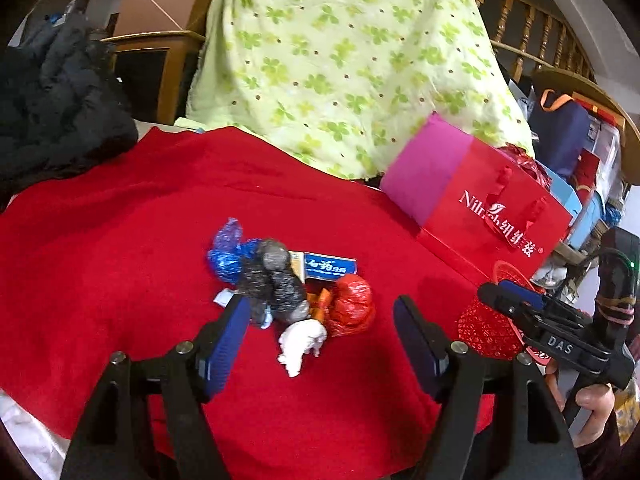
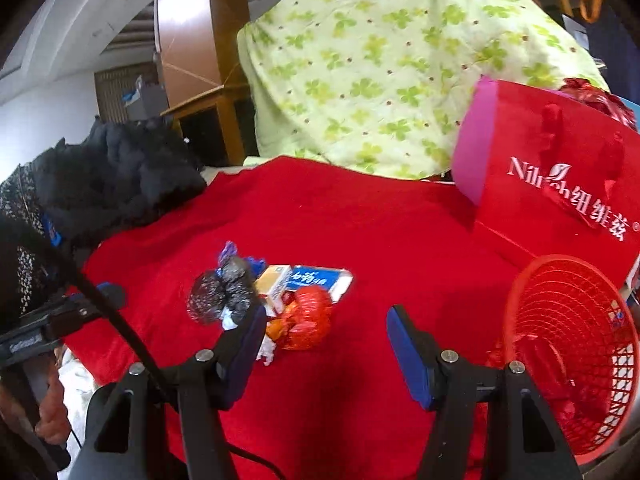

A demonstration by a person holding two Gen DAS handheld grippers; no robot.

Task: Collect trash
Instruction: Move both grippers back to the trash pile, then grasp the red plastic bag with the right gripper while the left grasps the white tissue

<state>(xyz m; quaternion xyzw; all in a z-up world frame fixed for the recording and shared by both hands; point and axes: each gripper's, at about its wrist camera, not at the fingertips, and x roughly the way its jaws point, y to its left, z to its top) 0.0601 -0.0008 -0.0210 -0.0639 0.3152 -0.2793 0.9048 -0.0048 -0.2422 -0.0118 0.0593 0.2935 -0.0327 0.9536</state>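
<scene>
Hovering over the red cloth (image 1: 120, 248), the left gripper (image 1: 322, 322) is seen with its jaws spread wide and nothing between them, while the pile of trash lies just beyond its fingertips, at about twelve o'clock. The pile is made up of a white crumpled tissue (image 1: 301, 344), a red crumpled plastic bag (image 1: 352, 308), a black crumpled bag (image 1: 276, 284), a blue foil wrapper (image 1: 226, 254) and a blue-and-white carton (image 1: 330, 266), all touching one another. The right gripper (image 2: 326, 342) is likewise held spread and empty, with the red bag at its eleven o'clock and the red mesh basket (image 2: 572, 344) at its three o'clock, tipped on its side with its mouth towards the camera.

For a clean pick, one piece is best singled out: the tissue, nearest and loosest, is probably the easiest. The jaws are best lowered astride it, down to the cloth, so that only the tissue is pinched. The cloth itself could be snagged if the closing is made too low.
</scene>
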